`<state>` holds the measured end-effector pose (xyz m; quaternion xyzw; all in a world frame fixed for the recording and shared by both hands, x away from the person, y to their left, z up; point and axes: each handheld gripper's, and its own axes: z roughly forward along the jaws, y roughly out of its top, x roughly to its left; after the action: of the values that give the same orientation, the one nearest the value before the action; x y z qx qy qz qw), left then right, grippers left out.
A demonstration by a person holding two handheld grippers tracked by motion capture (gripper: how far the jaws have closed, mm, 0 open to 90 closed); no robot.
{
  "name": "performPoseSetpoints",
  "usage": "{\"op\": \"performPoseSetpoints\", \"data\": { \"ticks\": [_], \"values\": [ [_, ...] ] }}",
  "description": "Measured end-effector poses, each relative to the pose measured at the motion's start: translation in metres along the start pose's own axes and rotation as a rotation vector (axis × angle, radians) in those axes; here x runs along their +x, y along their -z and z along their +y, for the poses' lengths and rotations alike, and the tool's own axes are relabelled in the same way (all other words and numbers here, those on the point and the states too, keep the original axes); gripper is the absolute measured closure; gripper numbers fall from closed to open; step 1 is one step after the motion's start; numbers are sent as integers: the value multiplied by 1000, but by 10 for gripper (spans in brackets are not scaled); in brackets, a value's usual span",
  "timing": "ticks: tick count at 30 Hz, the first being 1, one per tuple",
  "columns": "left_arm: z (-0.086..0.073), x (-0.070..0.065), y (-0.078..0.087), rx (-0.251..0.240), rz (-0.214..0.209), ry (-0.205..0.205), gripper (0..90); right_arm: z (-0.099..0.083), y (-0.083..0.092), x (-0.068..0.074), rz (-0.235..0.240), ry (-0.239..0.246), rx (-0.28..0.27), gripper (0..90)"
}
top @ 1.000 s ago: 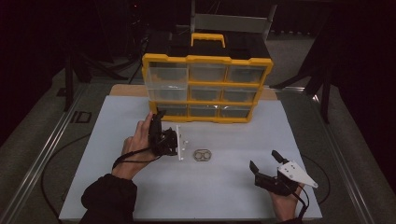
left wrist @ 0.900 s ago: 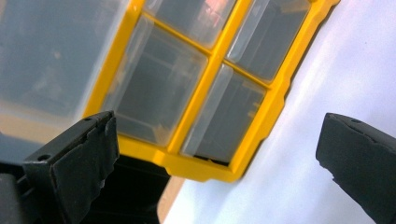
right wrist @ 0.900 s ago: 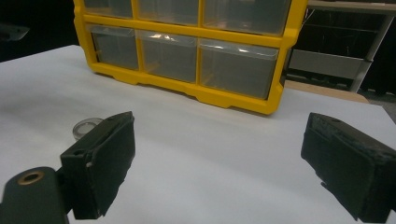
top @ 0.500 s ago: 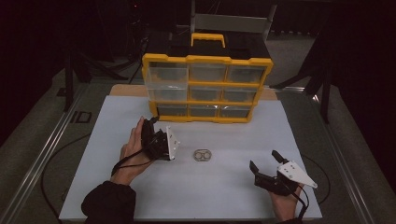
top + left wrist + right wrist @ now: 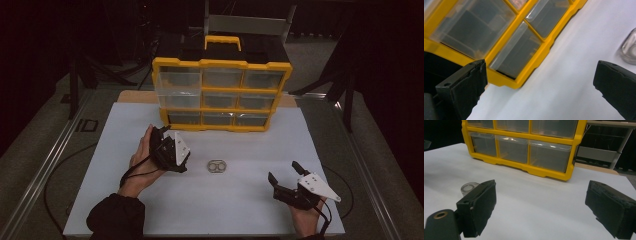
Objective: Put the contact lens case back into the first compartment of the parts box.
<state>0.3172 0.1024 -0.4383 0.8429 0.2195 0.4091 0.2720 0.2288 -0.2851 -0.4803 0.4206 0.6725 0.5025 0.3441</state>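
A person at a white table [image 5: 125, 150] holds a gripper in each hand, both with jaws spread wide and gripping nothing. The left gripper [image 5: 159, 132] is tipped on its side just in front of the lower left corner of a yellow drawer cabinet [image 5: 220, 64], its grey plate facing right; the hand [image 5: 140, 162] wraps it from the left, with a dark sleeve [image 5: 116, 217] at the table's near edge. In the left gripper view the cabinet runs slantwise across the top left, its clear drawers [image 5: 517, 51] shut, and the two black jaws stand far apart — the left one close to the cabinet's yellow base, not visibly touching it.

Between the two grippers, near the middle of the table, lies a small clear double-ringed piece [image 5: 217, 166] — flat on the surface, apart from both tools and well in front of the cabinet. Its edge shows at the right side of the left gripper view [image 5: 629, 48], and it sits just beyond the left jaw in the right gripper view [image 5: 469, 188].

The right gripper [image 5: 285, 179] hovers low near the table's near right corner, pointing up and to the left across the table. Its own view looks level across the bare white top to the cabinet's bottom rows of drawers.

The cabinet stands upright at the far side of the table, carry handle [image 5: 222, 42] on top.
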Motion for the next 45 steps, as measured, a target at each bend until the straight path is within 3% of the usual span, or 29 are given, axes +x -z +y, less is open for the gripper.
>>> {"op": "performPoseSetpoints", "data": {
  "ticks": [14, 27, 29, 37, 45],
  "values": [
    [-4, 9, -5, 38, -107, 64, 1, -1, -1, 1, 1, 2, 12, 100],
    [-5, 14, -12, 27, -263, 136, 1, -2, -2, 1, 4, 1, 16, 105],
    [-3, 14, -14, 22, -298, 138, 1, -2, -3, 1, 6, 3, 16, 105],
    [-3, 9, -24, 34, -348, 135, 1, -2, -2, -2, 6, 0, 14, 103],
    [0, 5, -28, 25, -357, 113, 3, -2, -2, -4, 0, -8, 12, 103]
  ]
}}
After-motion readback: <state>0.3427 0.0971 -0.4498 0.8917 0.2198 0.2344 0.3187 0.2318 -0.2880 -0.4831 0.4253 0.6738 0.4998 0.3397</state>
